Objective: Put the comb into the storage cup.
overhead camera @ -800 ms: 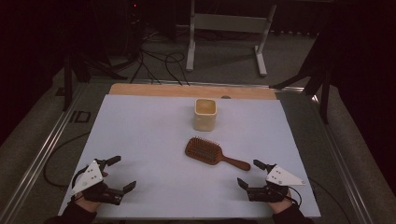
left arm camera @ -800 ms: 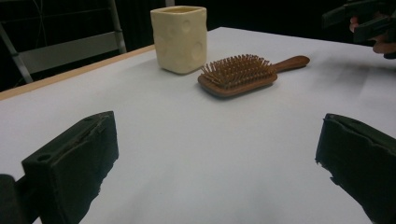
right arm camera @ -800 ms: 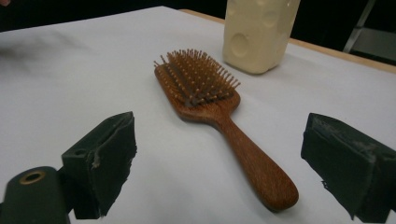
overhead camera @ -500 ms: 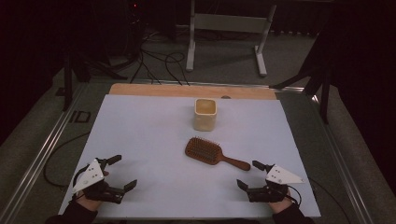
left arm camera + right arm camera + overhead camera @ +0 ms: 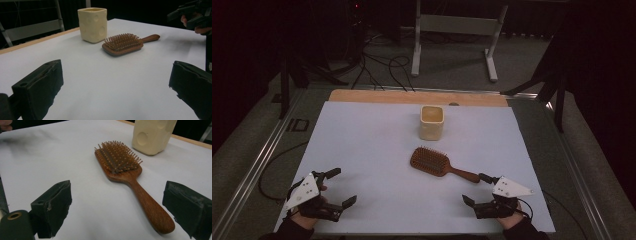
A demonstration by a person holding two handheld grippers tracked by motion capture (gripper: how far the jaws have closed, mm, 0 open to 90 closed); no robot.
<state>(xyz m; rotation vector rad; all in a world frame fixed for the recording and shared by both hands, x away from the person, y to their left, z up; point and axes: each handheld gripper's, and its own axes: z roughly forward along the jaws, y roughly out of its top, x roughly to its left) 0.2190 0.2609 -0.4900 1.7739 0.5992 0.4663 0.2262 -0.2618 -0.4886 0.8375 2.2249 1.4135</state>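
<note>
A dim room with dark curtains, floor cables and a grey metal stand (image 5: 457,25) is seen behind a desk (image 5: 377,130) covered in white, with a strip of bare wood along its far edge. At the near edge, the left tool (image 5: 339,187) is held low over the white surface at the left corner, its jaws spread wide with nothing between them. The right tool (image 5: 476,188) is held at the near right, likewise released and empty, its jaws framing the end of the handle in the right gripper view without touching it. Just beyond the right tool lies a wooden hairbrush (image 5: 437,162), flat on the desk with bristles up; its long axis runs diagonally, the handle pointing toward the near right and the right tool, the head pointing toward the far left. Farther back, near the head but apart from it, a cream cup (image 5: 432,122) with dimpled sides is set upright.
</note>
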